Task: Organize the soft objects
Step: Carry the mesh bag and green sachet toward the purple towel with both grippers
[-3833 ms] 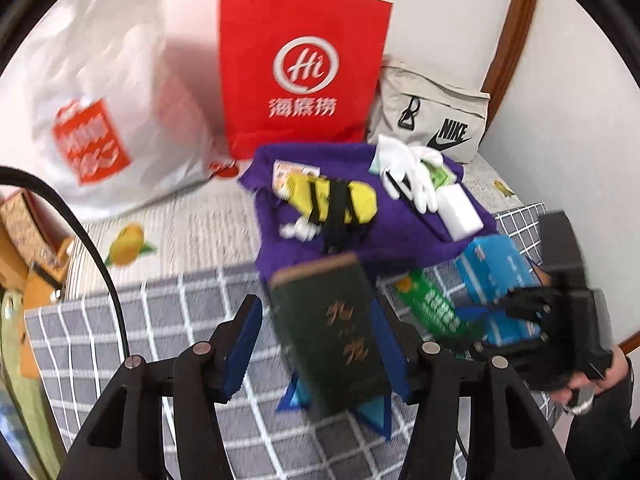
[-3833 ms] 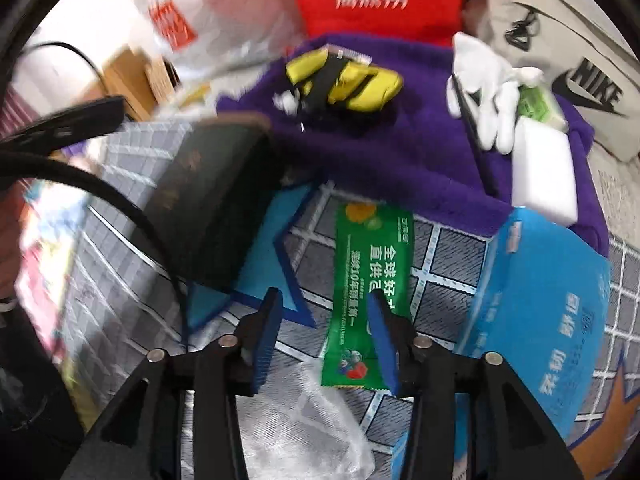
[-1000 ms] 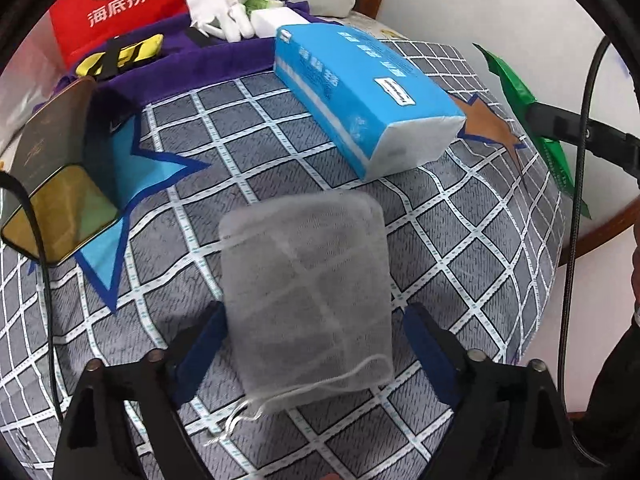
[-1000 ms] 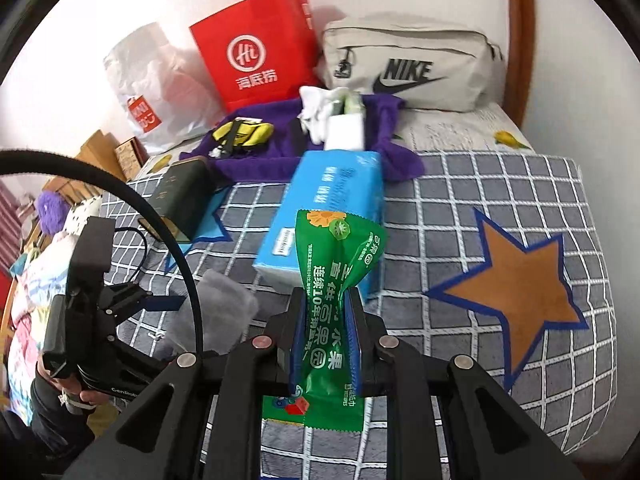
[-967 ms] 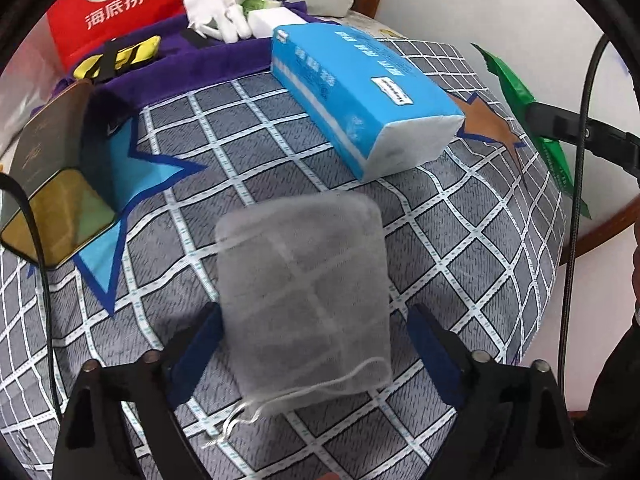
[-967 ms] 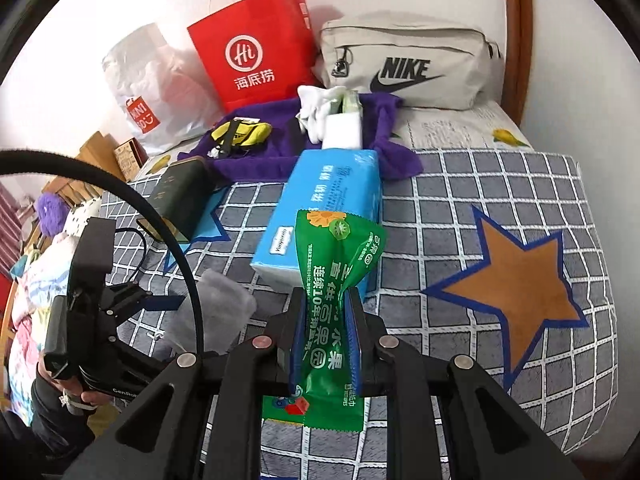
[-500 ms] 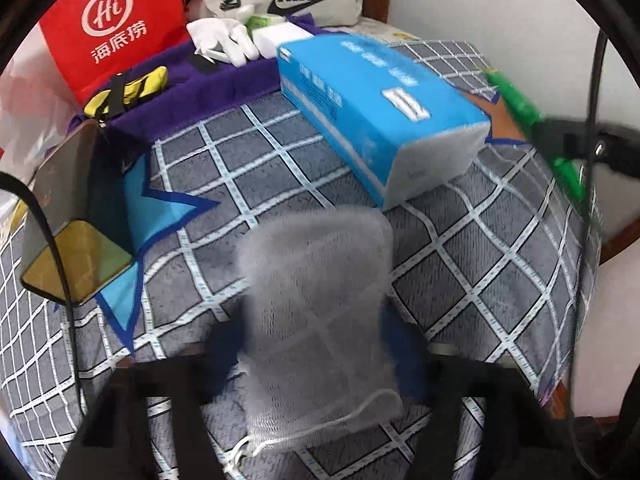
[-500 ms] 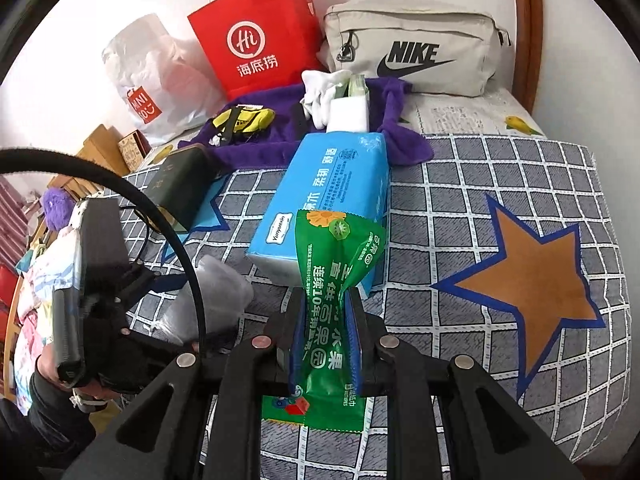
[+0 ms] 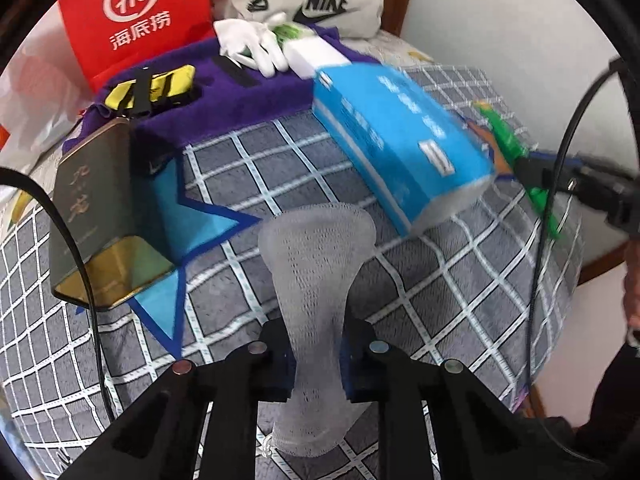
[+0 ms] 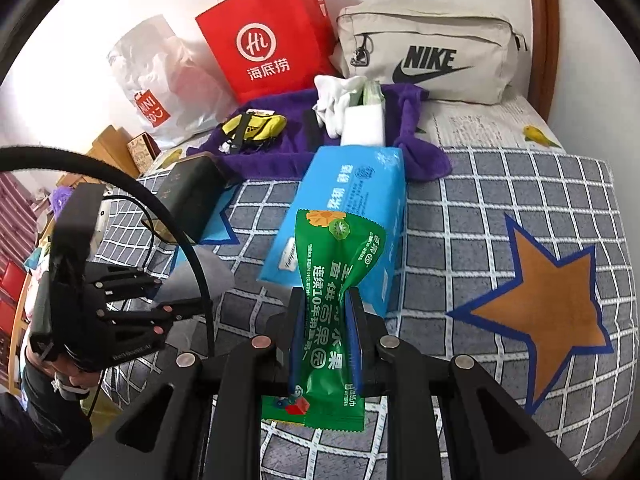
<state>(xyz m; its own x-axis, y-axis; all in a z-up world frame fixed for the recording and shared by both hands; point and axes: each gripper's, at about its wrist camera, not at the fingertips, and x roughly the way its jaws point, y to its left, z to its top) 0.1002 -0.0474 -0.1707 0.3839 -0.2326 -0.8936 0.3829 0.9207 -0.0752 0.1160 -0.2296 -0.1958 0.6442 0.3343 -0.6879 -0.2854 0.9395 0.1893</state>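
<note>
Left claw (image 9: pixel 316 360) clamped on white mesh pouch (image 9: pixel 316 272), long axis running straight out ahead between the pads, top flaring above the bed (image 9: pixel 440 300). Right claw (image 10: pixel 326 340) pinched on green wet-wipe pack (image 10: pixel 332 300), upright, long axis forward too. Purple towel (image 9: pixel 240 96) with the other soft items dead ahead, past blue tissue pack (image 9: pixel 396 144). Left claw probably nearer. Both loads off the quilt.

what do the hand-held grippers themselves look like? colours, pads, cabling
Both alike: the left hand-held gripper and right hand-held gripper have matte black angular linkage arms with round silver pins at the joints, blue pads lining the fingers, and a thin black cable looping off to one side.
</note>
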